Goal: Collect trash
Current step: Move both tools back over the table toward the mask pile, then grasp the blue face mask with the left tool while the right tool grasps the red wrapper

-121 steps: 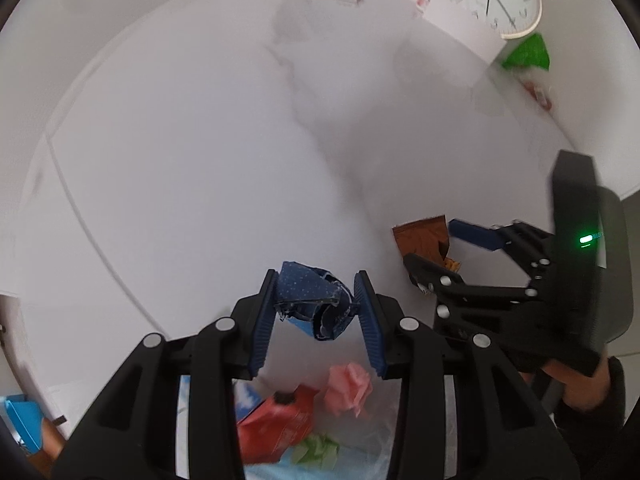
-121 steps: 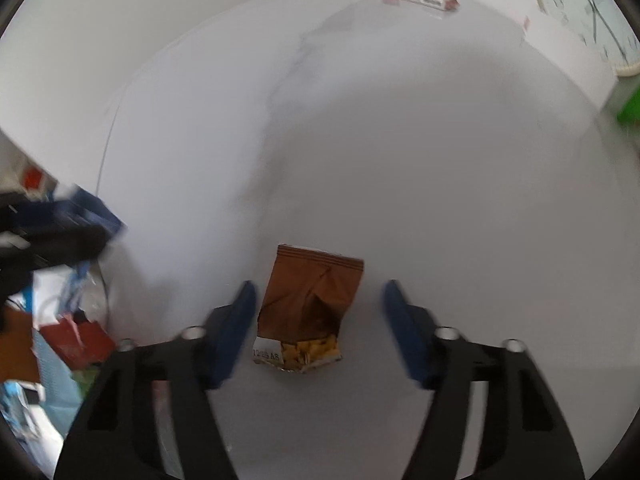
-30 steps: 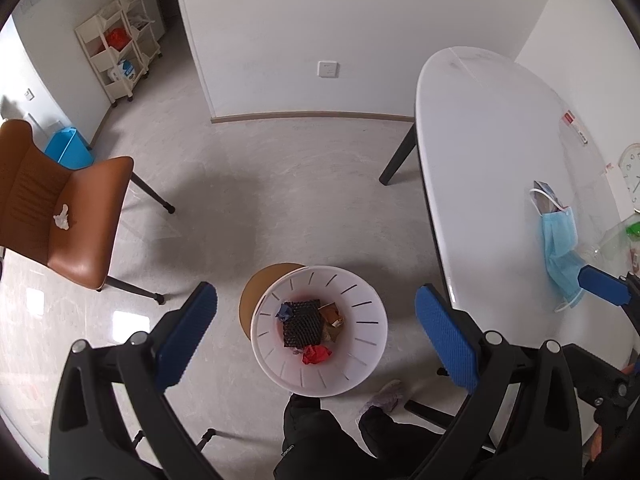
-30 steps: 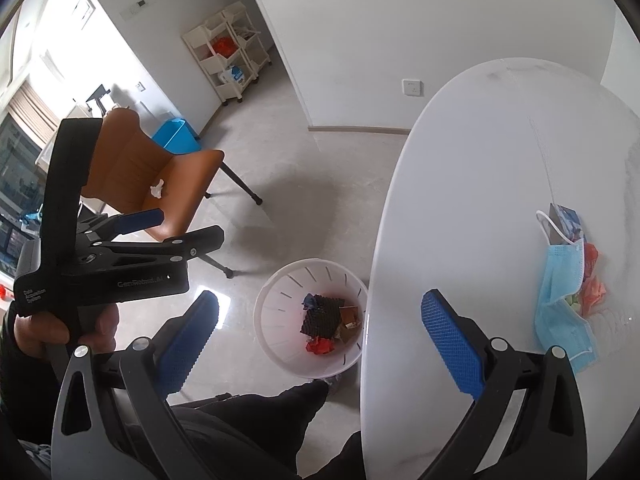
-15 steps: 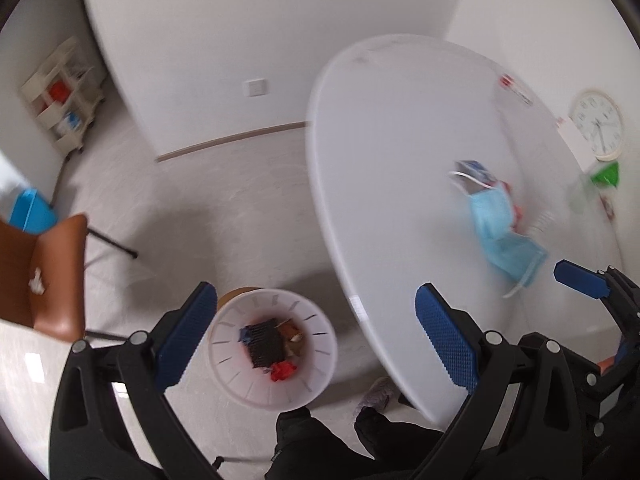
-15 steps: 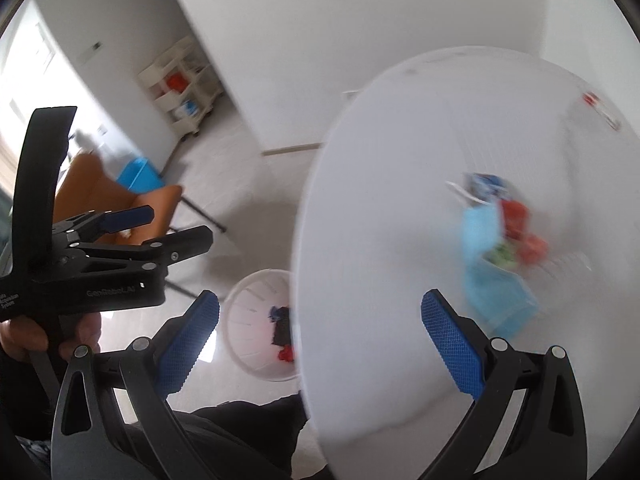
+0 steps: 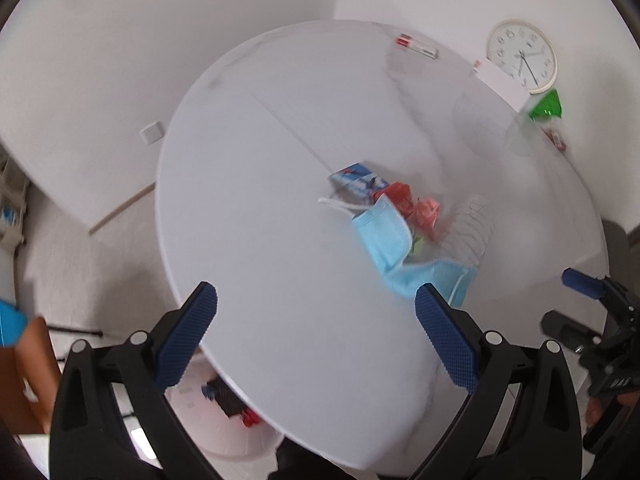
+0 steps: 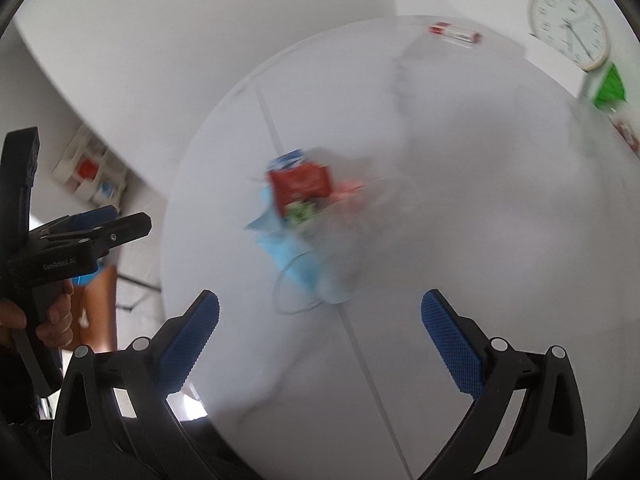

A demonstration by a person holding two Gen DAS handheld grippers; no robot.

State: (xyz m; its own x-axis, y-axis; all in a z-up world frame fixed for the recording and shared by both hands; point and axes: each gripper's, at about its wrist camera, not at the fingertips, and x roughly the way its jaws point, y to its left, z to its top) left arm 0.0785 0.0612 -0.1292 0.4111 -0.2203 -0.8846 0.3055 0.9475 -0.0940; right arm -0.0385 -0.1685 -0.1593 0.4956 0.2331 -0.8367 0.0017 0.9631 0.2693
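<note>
left claw point(image 7: 316, 328) spread wide, empty | right claw point(image 8: 320, 334) likewise, empty | both face crumpled pale-blue face mask point(image 7: 386, 236) on white round counter point(image 7: 248, 208), gaping to admit it | white slotted plastic bin point(image 7: 224, 440) below counter edge nearest the mask, catching drops

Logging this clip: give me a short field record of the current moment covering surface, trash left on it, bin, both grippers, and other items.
surface: white oval table
trash left: blue face mask, red packet, pink crumpled paper, blue-and-white wrapper, clear plastic cup, all in one cluster
bin: white basket on the floor, partly under the table edge, holding dark and red items
left gripper: open, empty, above the near table edge
right gripper: open, empty
other items: wall clock, green wrapper, red-and-white tube
</note>
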